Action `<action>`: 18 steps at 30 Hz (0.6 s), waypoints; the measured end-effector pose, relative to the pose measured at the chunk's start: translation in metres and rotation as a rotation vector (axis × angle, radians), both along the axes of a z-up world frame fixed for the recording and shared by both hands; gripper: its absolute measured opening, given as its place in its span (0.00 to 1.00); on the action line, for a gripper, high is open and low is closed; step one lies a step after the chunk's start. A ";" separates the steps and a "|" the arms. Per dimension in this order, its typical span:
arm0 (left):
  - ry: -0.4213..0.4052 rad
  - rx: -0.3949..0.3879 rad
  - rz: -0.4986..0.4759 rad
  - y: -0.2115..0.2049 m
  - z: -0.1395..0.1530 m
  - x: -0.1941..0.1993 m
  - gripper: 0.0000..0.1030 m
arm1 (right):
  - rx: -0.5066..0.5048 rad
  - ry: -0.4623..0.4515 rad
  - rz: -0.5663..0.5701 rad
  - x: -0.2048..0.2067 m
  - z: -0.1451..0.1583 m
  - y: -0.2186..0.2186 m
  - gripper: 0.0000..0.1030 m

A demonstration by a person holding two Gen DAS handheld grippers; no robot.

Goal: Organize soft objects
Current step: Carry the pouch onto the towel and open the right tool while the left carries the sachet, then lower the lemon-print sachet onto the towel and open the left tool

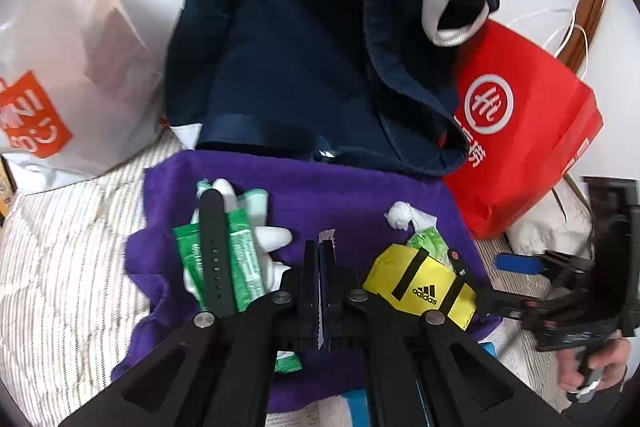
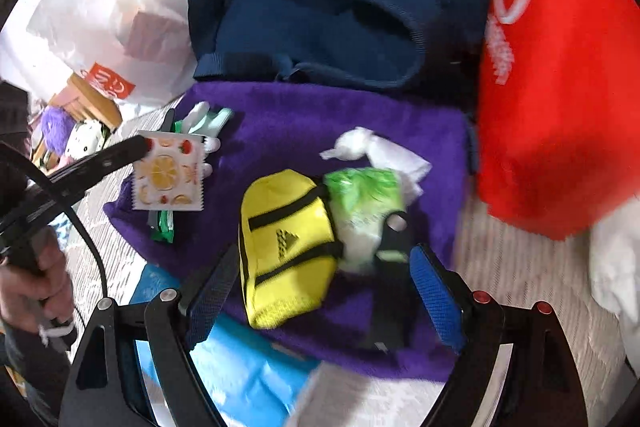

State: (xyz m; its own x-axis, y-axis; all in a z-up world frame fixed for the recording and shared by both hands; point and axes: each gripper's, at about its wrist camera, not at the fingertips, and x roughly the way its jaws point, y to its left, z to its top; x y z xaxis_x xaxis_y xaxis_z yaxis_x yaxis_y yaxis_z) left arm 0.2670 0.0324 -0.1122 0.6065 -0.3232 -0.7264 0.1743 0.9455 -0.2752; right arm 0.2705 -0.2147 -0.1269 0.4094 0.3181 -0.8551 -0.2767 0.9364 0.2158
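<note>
While both grippers hang over the bed, the scene reads like this:

Left gripper (image 1: 323,259): its jaws are clenched on a thin square packet (image 2: 168,171) printed with orange slices and strawberries. The left wrist view shows only the packet's serrated edge between the fingers; the right wrist view shows it flat, held up above the left part of the towel.

Right gripper (image 2: 320,291): its jaws stand wide apart with nothing pressed between them. The blue pads (image 2: 436,295) are on either side of the near end of the yellow pouch, which lies lower than the pads.

Yellow pouch (image 2: 286,247): it has black straps and lies on the purple towel (image 2: 320,115), near the middle right.

Green tissue pack (image 2: 366,199): just right of the pouch and touching it, with crumpled white paper (image 2: 360,143) on its far side.

Green sachets (image 1: 240,259): on the left part of the towel, together with a white glove (image 1: 272,239) and a black strap (image 1: 214,255) that lies across them.

Navy bag (image 1: 304,39): on the far side of the towel, its mouth is open.

Red bag (image 1: 532,139): to the right of the navy bag.

White plastic bag (image 1: 68,67): far left, on the striped bedding (image 1: 60,267).

Hand (image 2: 32,287): a person's hand holds the left gripper's handle.
</note>
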 end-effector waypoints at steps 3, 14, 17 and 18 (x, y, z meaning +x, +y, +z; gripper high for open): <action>0.017 0.032 0.004 -0.007 -0.007 0.007 0.02 | 0.005 -0.021 -0.025 -0.017 0.008 -0.014 0.84; 0.078 0.062 0.025 -0.011 -0.021 0.013 0.02 | 0.008 -0.011 -0.140 -0.068 0.008 -0.082 0.84; 0.095 0.092 0.029 -0.013 -0.020 0.013 0.07 | 0.022 -0.003 -0.160 -0.078 0.004 -0.091 0.84; 0.099 0.098 0.030 -0.013 -0.020 0.013 0.16 | 0.025 -0.002 -0.163 -0.081 0.003 -0.092 0.84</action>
